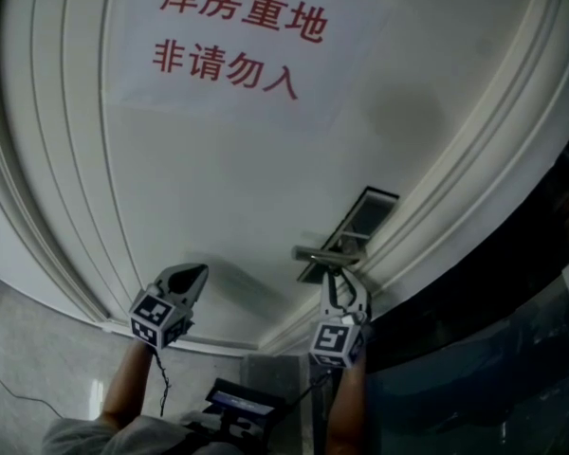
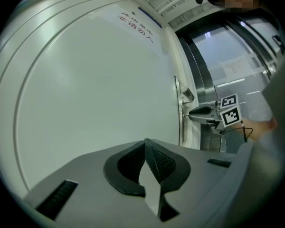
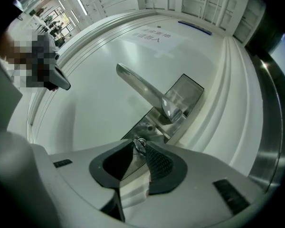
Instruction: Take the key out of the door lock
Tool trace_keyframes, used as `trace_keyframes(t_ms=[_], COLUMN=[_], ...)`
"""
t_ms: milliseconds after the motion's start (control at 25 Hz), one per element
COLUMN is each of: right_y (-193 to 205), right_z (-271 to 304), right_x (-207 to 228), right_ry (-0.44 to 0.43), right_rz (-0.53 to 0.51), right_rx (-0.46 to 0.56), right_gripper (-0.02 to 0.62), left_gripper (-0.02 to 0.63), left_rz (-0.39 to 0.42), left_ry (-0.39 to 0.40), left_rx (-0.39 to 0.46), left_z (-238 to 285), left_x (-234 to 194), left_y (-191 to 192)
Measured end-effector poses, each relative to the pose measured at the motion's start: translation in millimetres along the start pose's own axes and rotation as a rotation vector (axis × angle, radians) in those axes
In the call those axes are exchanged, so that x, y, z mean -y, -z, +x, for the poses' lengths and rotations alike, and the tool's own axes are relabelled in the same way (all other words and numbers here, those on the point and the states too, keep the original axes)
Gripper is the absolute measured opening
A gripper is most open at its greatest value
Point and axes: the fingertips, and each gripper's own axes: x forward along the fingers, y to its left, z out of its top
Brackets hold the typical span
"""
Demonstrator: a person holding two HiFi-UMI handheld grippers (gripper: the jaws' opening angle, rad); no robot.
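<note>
A small silver key [image 3: 140, 143] sticks out of the metal lock plate [image 3: 186, 90] on a white door, just below the lever handle [image 3: 142, 89]. My right gripper [image 3: 139, 147] points at the door, and its two pad tips pinch the key's head. In the head view the right gripper [image 1: 338, 273] sits right under the handle [image 1: 326, 252] and hides the key. My left gripper [image 1: 195, 275] hovers off the plain door panel to the left, its jaws closed tip to tip on nothing [image 2: 145, 142].
A paper sign [image 1: 232, 41] with red characters is stuck high on the door. Raised mouldings frame the door panel [image 1: 266, 188]. To the right of the door stands a dark metal frame with glass [image 1: 512, 292]. A person's forearms hold both grippers.
</note>
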Motion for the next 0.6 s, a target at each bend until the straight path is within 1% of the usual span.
trace_keyframes(t_ms=[120, 240, 280, 600], right_y=[-3.3, -2.4, -2.0, -1.5], right_z=[-1.1, -1.0, -0.8, -0.3], right_x=[-1.0, -0.4, 0.1, 0.2], right_ry=[0.000, 0.011, 0.018, 0.032], right_rz=[-0.067, -0.093, -0.095, -0.138], right_rx=[-0.014, -0.028, -0.030, -0.024], right_gripper=[0.087, 0.073, 0.026, 0.025], left_gripper=[0.008, 0.008, 0.008, 0.008], left_rz=[-0.003, -0.008, -0.008, -0.012], left_ry=[-0.001, -0.004, -0.004, -0.006], left_rx=[-0.003, -0.003, -0.003, -0.001], left_z=[0.2, 1.0, 1.5, 2.8], left_x=[0.5, 0.3, 0.5, 0.7], left_y=[1.6, 2.4, 2.4, 4.1])
